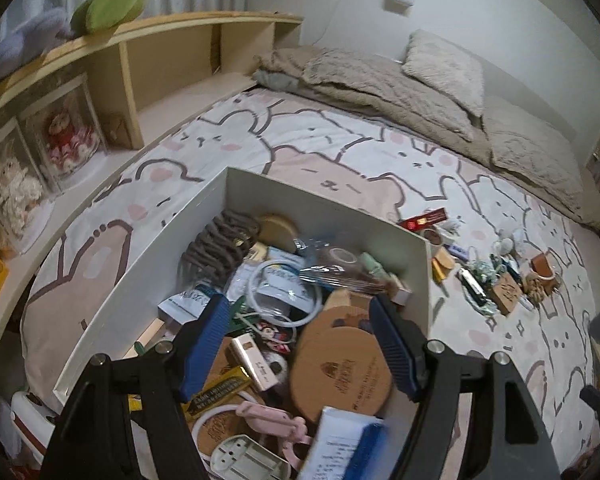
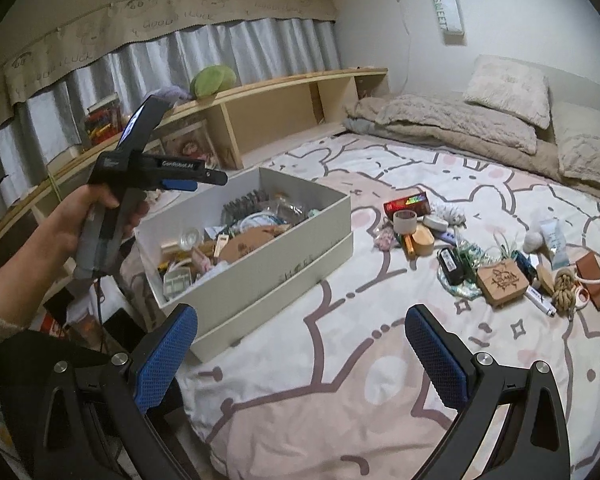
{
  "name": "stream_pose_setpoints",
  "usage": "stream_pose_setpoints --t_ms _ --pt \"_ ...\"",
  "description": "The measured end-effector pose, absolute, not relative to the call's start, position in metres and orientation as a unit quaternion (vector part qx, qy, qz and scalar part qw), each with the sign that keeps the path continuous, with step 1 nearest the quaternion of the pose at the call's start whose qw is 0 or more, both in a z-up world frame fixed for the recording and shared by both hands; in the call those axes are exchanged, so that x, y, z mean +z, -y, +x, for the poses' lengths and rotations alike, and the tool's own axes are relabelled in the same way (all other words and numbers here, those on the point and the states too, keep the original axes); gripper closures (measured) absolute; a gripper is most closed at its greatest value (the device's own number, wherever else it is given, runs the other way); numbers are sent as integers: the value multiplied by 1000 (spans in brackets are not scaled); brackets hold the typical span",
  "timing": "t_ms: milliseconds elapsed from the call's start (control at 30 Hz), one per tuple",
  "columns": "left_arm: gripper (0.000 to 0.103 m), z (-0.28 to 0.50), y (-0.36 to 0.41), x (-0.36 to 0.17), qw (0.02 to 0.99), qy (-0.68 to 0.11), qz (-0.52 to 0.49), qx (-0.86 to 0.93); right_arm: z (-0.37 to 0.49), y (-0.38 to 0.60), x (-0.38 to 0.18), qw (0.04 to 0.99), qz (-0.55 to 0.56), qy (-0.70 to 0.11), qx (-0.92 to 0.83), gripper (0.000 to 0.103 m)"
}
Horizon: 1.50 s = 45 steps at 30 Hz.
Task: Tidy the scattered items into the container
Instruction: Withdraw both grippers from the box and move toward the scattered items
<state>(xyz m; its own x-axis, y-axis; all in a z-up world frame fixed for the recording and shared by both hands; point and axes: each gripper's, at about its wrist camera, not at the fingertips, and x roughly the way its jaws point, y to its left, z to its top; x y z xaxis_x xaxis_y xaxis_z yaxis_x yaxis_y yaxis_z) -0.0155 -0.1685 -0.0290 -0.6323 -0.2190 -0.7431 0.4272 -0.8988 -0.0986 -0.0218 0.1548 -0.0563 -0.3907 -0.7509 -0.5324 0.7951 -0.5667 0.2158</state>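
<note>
The left claw (image 1: 296,344) is held released above the crammed white container (image 2: 300,258); the right claw (image 2: 300,364) is likewise released and empty over the bed (image 2: 380,360). The scattered items (image 2: 480,256) lie beside the container, to its right. The tape roll (image 2: 405,221) is judged light and rigid, best pinched across its wall, while the rope bundle (image 2: 565,286) is judged soft, best gripped mid-coil.

We read "GenRobot.AI" in white letters along the black body of the left gripper (image 2: 192,178). A white wall hanging (image 2: 447,6) carried "SWEET" running downward. The beige curtain valance (image 2: 172,12) bore "GOOD LUCK" in repeats. Print on the papers and wooden coasters in the container (image 2: 284,256) was too blurred for us.
</note>
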Motion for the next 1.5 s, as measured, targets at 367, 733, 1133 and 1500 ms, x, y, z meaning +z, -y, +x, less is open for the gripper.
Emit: stream_pose_setpoints --t_ms 367,733,1133,1500 --pt "16 3 132 -6 163 -99 363 -912 -17 -154 -46 457 288 -33 -841 0" --pt "0 33 106 10 139 -91 329 -929 -15 -163 -38 436 280 -23 -855 0" --pt "0 43 76 7 116 -57 327 -936 -15 -178 -33 389 256 -24 -884 0" --pt "0 44 55 8 97 -33 329 -939 -21 -194 -32 333 239 -34 -912 0"
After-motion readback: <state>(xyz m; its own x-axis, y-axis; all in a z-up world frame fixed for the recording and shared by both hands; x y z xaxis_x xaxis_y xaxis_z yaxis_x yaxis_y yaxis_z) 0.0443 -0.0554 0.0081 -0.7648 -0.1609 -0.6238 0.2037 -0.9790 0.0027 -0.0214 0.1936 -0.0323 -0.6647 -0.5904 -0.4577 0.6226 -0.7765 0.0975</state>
